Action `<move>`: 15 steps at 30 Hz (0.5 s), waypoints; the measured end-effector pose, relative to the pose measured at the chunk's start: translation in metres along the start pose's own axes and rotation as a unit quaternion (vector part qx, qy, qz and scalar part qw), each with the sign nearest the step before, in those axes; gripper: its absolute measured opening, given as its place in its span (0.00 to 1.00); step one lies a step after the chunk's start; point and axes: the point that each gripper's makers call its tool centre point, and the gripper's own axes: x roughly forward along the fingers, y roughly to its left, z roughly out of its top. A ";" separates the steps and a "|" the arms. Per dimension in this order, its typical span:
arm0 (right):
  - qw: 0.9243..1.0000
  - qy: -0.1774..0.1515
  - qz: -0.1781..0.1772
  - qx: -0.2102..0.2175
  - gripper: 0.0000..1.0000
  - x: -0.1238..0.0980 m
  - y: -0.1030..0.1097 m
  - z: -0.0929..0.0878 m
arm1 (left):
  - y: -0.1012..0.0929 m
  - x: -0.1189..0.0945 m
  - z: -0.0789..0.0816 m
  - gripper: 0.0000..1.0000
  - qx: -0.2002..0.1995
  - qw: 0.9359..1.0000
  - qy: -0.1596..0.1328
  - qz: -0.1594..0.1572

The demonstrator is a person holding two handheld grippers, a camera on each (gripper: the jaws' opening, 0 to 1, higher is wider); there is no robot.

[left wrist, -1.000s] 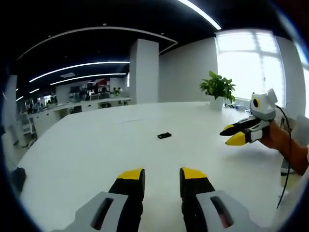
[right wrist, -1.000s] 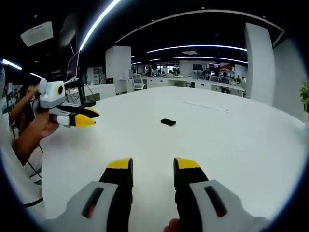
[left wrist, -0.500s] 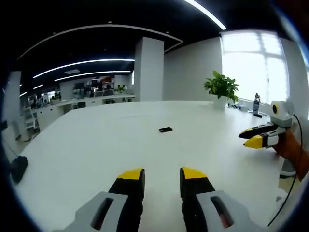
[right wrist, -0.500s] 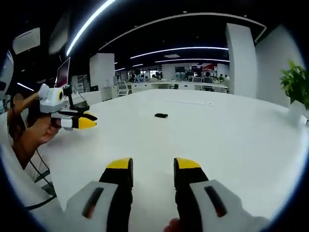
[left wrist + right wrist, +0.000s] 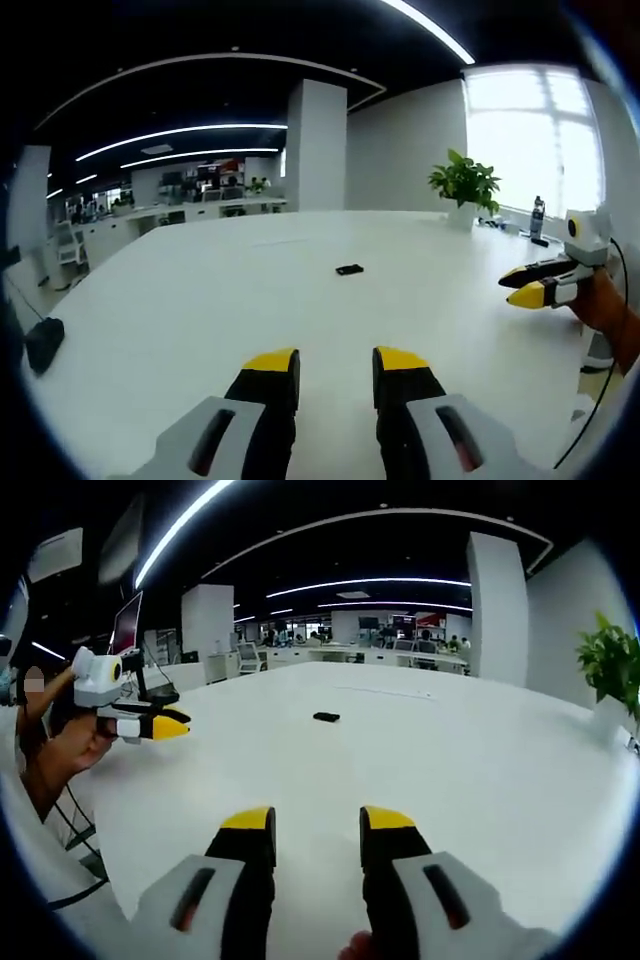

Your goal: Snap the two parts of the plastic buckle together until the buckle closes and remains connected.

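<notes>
A small black buckle (image 5: 349, 269) lies far out on the white table (image 5: 200, 310); it also appears in the right gripper view as the buckle (image 5: 325, 717). It is too small to tell whether its parts are joined. My left gripper (image 5: 335, 362) hovers open above the near table, well short of the buckle, nothing between its yellow-tipped jaws. My right gripper (image 5: 314, 823) is likewise open and empty over the table. The right gripper (image 5: 530, 282) shows at the right edge of the left gripper view, held by a hand. The left gripper (image 5: 155, 721) shows at the left of the right gripper view.
A potted plant (image 5: 463, 186) stands at the table's far right, with a bottle (image 5: 538, 216) beyond it. A dark object (image 5: 44, 345) sits off the table's left edge. A monitor (image 5: 130, 630) stands at the left. A white pillar (image 5: 314, 146) and office desks lie behind.
Both views have swung a little, so the buckle sits slightly differently in each picture. The right gripper has drawn back toward the right edge of the left gripper view. Jaws unchanged.
</notes>
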 end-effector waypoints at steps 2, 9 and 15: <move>1.000 0.001 0.000 0.001 0.33 0.000 0.000 -0.001 | -0.001 0.001 0.000 0.28 0.000 1.000 0.001 -0.001; 1.000 0.003 0.001 0.000 0.33 0.001 -0.001 -0.002 | 0.001 0.001 0.000 0.28 0.000 1.000 0.001 0.000; 1.000 0.002 0.003 -0.001 0.33 0.002 -0.001 -0.001 | 0.001 0.000 -0.001 0.28 0.000 1.000 0.002 0.003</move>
